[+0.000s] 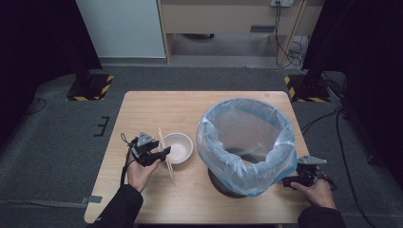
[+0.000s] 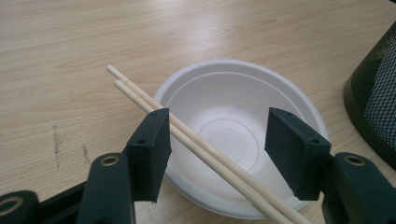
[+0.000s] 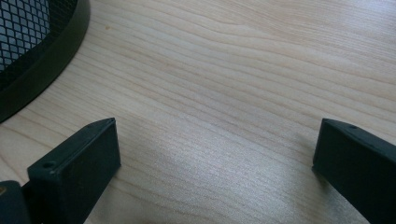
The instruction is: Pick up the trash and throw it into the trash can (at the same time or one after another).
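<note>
A white foam bowl [image 1: 179,147] [image 2: 243,107] stands on the wooden table [image 1: 157,109] left of the bin. A pair of wooden chopsticks [image 1: 166,152] [image 2: 140,98] lies slantwise across its left rim. My left gripper [image 1: 160,154] [image 2: 219,128] hangs low over the bowl's near edge and is open. Its jaws straddle the chopsticks, which pass close by the left pad [image 2: 152,149]; the right pad stands well apart. My right gripper [image 1: 287,181] [image 3: 215,154] rests at the table's right front, wide open over bare wood.
A black mesh bin [image 1: 244,142] [image 2: 373,107] [image 3: 32,46] lined with a pale blue bag stands right of the bowl, close to both grippers. Bare table lies behind the bowl and along the front edge. Cables and stand bases are on the floor beyond.
</note>
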The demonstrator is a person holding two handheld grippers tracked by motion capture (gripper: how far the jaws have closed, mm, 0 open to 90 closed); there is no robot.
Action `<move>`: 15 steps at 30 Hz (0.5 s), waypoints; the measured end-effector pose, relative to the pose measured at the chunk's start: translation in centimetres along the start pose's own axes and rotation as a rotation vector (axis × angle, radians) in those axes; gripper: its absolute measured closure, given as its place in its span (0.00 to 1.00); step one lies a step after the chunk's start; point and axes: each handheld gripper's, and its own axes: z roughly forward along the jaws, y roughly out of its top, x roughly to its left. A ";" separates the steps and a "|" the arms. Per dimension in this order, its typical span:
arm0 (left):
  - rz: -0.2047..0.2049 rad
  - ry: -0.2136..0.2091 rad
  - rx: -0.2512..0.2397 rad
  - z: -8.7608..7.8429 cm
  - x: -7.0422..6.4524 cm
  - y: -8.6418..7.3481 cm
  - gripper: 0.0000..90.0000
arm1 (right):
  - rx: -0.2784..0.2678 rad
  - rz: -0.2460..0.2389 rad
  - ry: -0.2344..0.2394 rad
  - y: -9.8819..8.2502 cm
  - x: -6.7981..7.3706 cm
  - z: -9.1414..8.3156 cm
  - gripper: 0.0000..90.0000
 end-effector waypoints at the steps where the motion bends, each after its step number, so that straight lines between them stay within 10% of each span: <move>1: -0.001 0.000 0.004 0.1 0.0 0.0 0.46 | 0.000 0.000 0.000 0.0 0.0 0.0 0.01; 15: 0.008 -0.019 0.056 1.4 0.3 -0.4 0.56 | 0.000 0.000 0.000 0.0 0.0 0.0 0.01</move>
